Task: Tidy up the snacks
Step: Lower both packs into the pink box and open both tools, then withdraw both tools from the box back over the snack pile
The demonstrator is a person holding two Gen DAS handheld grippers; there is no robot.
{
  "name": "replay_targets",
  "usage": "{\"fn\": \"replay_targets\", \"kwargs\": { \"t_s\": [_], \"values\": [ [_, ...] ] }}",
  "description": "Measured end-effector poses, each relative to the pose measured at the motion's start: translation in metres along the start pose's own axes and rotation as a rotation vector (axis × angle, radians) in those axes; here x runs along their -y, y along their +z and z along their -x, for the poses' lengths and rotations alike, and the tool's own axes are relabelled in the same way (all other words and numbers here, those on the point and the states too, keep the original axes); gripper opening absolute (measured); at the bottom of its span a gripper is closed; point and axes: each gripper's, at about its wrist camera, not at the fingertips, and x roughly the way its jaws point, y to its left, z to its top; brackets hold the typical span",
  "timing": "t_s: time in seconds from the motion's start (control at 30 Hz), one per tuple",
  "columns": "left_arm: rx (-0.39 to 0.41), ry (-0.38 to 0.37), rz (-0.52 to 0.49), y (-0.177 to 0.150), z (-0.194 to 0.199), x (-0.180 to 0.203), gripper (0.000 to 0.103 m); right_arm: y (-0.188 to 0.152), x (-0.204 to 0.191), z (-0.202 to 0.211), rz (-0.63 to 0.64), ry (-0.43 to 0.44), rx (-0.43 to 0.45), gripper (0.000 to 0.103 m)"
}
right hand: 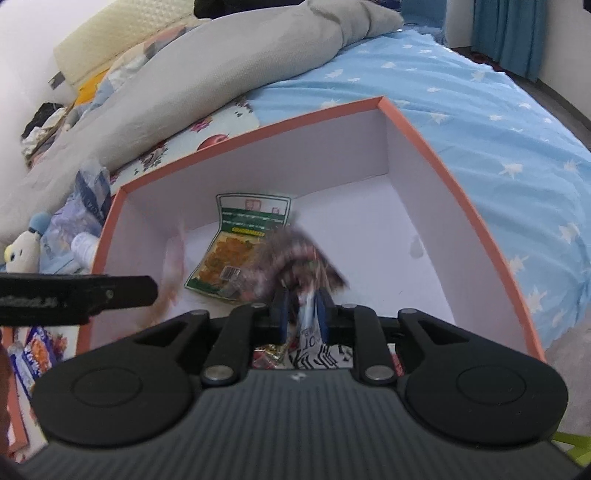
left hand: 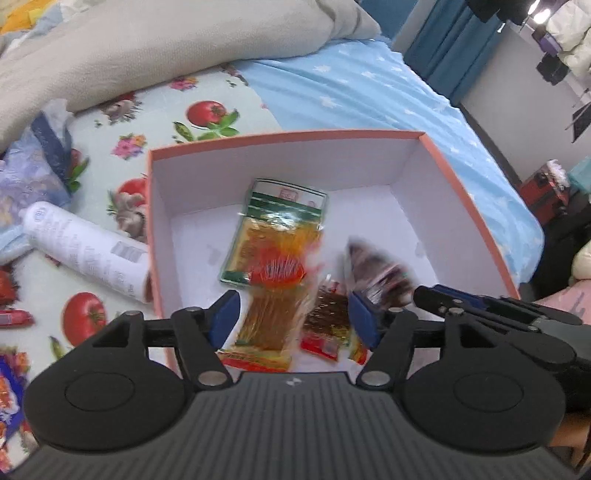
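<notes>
Bedroom setting: bed with a blue star-print sheet [left hand: 369, 88], a fruit-and-flower print cloth [left hand: 207, 110] and a grey duvet [left hand: 147, 40]; blue curtain [right hand: 513, 33] beyond.

Item 1. Left claw [left hand: 295, 317]: jaws spread wide, blue pads clear of any grip. A yellow-orange snack packet [left hand: 275, 291] hangs blurred between them, touching neither pad that can be seen; its lower end lies just under the claw. No earlier view is at hand.

Item 2. Right claw [right hand: 301, 314]: jaws narrow, close together. A dark, blurred snack packet [right hand: 295, 258] sits just ahead of the tips, and a pale wrapper edge stands between the pads; whether the pads press on it I cannot tell.

Item 3. Box [left hand: 476, 221], orange outside, white inside, open-topped, on the bed directly ahead of and below both claws. It contains the snacks.

Item 4. Green-and-yellow snack pouch [right hand: 240, 243], flat on the box floor, ahead of both claws. Green band with white lettering, too small to read; barcode at its near edge.

Item 5. Small red-and-gold wrappers [left hand: 325, 332], box floor, just beneath the left claw's right pad.

Item 6. White bottle [left hand: 85, 251] lying on its side, left of the left claw, touching the box wall. Printed label and barcode, unreadable.

Item 7. Black-on-white printed packaging below the right claw; letters partly hidden.
</notes>
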Motion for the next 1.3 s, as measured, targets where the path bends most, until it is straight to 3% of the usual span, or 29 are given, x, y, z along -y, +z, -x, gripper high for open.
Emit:
{"fn": "replay_targets", "kwargs": {
  "t_s": [0.03,0.1,0.67,1.0,1.3],
  "values": [
    [0.009,0.008,-0.006,0.0,0.004,0.001,0.07,0.001,0.0,0.002,-0.007,-0.001,0.002,0.031],
    [0.029,-0.006,-0.003,-0.001,0.015,0.0,0.07,0.002,0.0,0.01,-0.013,0.0,0.019,0.035],
    [0.296,0.012,-0.026,-0.032,0.168,-0.009,0.07,-0.006,-0.054,0.123,0.045,0.056,0.257,0.035],
    [0.428,0.068,0.01,-0.08,0.25,-0.048,0.07,-0.029,-0.107,0.178,0.131,0.126,0.366,0.035],
    [0.49,0.132,0.068,-0.138,0.302,-0.098,0.07,-0.063,-0.14,0.197,0.175,0.197,0.395,0.035]
  ]
}}
